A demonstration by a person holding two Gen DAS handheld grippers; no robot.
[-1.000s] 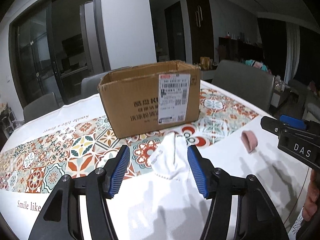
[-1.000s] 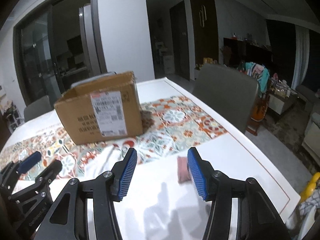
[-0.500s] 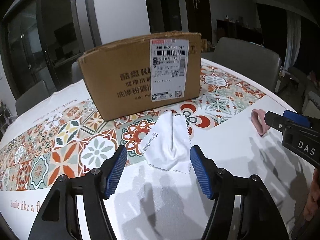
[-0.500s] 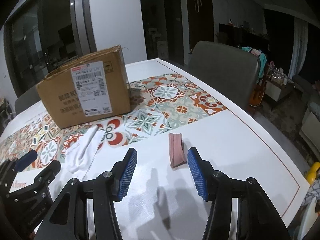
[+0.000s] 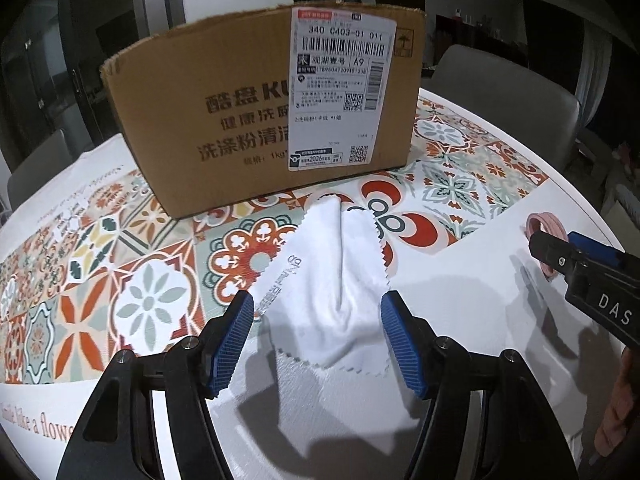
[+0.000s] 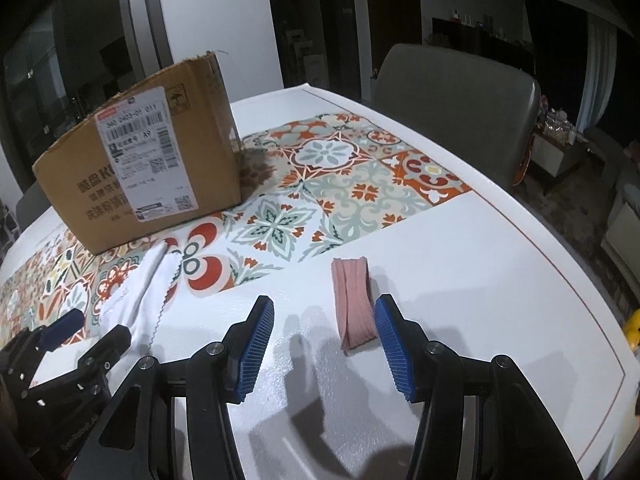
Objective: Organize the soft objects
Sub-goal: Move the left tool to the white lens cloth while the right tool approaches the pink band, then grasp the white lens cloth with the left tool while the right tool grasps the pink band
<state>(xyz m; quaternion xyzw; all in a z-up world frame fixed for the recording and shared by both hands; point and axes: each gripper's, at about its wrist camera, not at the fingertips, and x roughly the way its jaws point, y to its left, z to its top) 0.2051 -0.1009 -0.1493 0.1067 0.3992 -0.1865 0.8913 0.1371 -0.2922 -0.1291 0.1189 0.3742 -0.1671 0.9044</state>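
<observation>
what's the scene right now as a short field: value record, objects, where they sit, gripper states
left gripper: open, jaws either side of the white cloth
white cloth: crumpled on the table, in front of the box
right gripper: open, pink band just inside its right finger
pink band: folded flat on the white part of the table
cardboard box: upright on the patterned runner, shipping label facing the cameras
table: white with a tiled runner
chair: grey, behind the table

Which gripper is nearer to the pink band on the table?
Right. The right gripper is open, with the pink band just inside its right-hand jaw. The left gripper straddles the white cloth, farther left.
</observation>
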